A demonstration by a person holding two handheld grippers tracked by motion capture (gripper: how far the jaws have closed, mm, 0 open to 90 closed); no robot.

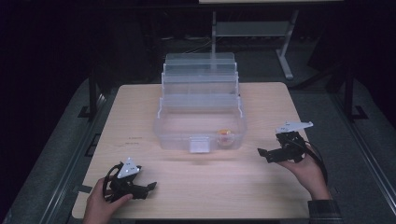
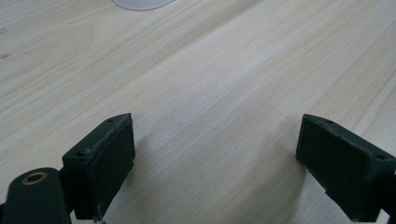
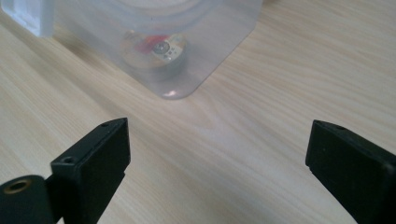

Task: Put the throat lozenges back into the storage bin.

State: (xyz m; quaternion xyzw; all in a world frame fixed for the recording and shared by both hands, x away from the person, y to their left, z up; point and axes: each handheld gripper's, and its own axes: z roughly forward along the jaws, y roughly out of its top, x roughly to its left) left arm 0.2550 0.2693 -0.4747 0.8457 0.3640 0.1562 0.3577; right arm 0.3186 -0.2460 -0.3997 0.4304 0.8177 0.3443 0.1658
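Right gripper view: capsule (image 3: 156,48) lies beyond the open tongs (image 3: 217,158).

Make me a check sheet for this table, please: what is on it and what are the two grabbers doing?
Surface: pale wooden table, bare around the box.
Job's things: clear plastic tiered box, open; small round orange-and-red item inside its front right corner.
Clutter: nothing seen.
Grippers: left gripper low over the table, jaws open, holding nothing; right gripper jaws open, holding nothing, pointing toward the box.
Cables: black cable by the right hand.
Surroundings: dark room, grey metal stand behind.
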